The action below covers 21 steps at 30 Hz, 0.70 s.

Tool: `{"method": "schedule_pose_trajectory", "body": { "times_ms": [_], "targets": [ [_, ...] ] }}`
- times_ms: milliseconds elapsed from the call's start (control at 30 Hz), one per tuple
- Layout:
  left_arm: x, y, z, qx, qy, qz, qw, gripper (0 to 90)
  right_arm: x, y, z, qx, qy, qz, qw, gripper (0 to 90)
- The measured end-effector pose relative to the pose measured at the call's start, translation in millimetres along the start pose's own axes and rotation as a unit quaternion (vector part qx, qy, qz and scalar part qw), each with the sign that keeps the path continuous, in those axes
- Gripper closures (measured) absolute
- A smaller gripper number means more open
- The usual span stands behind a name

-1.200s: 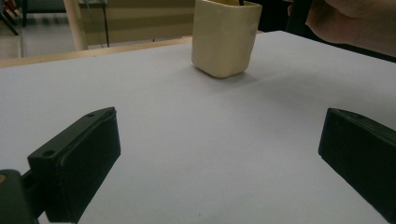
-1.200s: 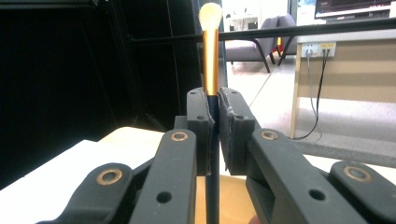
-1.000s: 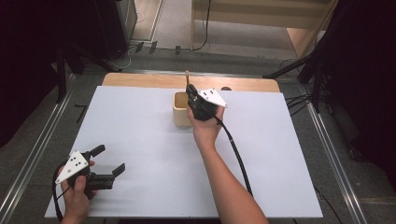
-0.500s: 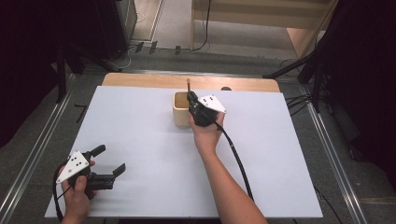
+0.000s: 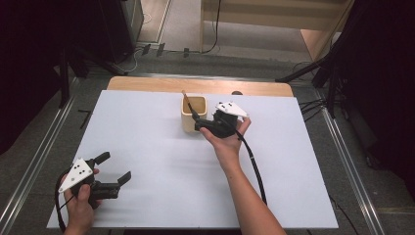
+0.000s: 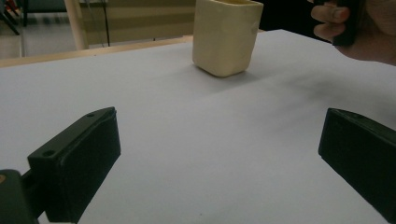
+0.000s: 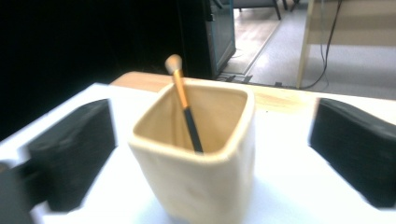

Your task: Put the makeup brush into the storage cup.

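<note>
A cream cup (image 5: 193,114) is seen standing upright on the white counter (image 5: 147,142), toward its far edge. A brush (image 7: 183,100) is held inside the cup, leaned against the far-left corner of the rim, with the pale bristle end raised above the rim and the black handle sunk inside.

The right tongs (image 5: 201,126) are held just to the right of the cup, pointed at its side. Their jaws have just been opening and are spread wide; in the right gripper view one jaw is seen to each side of the cup, neither pressed on it, and the brush is not pinched.

The left tongs (image 5: 113,170) are held well apart from the cup, near the front left corner of the counter, low over the surface. Their jaws are spread, and only bare counter is seen between them, with the cup (image 6: 226,36) farther off.
</note>
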<state>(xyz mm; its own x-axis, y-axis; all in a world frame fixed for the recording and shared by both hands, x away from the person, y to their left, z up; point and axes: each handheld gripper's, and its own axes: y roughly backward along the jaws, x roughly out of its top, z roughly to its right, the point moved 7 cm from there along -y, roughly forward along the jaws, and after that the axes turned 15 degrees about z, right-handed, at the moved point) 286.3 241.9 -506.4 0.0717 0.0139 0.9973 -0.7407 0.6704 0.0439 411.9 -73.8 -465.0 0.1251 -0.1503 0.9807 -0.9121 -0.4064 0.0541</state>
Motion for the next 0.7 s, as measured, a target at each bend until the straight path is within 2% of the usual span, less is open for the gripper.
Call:
{"method": "schedule_pose_trajectory", "body": {
  "times_ms": [67, 133, 433, 700],
  "targets": [
    [0.0, -1.0, 1.4, -0.002, -0.001, 0.000, 1.0000, 0.0, -0.9, 9.4, 3.8, 0.015, 0.002, 0.004, 0.9999, 0.0],
    [0.6, -1.7, 3.0, -0.003, -0.002, 0.000, 1.0000, 0.0, -0.6, 22.5, 10.5, 0.021, 0.009, 0.011, 0.9997, 0.0],
    [-0.7, -2.6, 6.2, -0.005, -0.004, -0.003, 1.0000, 0.0, 3.2, 51.7, 28.3, 0.016, 0.015, 0.021, 0.9995, 0.0],
    [-1.2, -1.4, 5.6, -0.003, -0.003, -0.003, 1.0000, 0.0, -10.4, 72.4, 42.7, 0.009, 0.023, 0.008, 0.9997, 0.0]
  ]
}}
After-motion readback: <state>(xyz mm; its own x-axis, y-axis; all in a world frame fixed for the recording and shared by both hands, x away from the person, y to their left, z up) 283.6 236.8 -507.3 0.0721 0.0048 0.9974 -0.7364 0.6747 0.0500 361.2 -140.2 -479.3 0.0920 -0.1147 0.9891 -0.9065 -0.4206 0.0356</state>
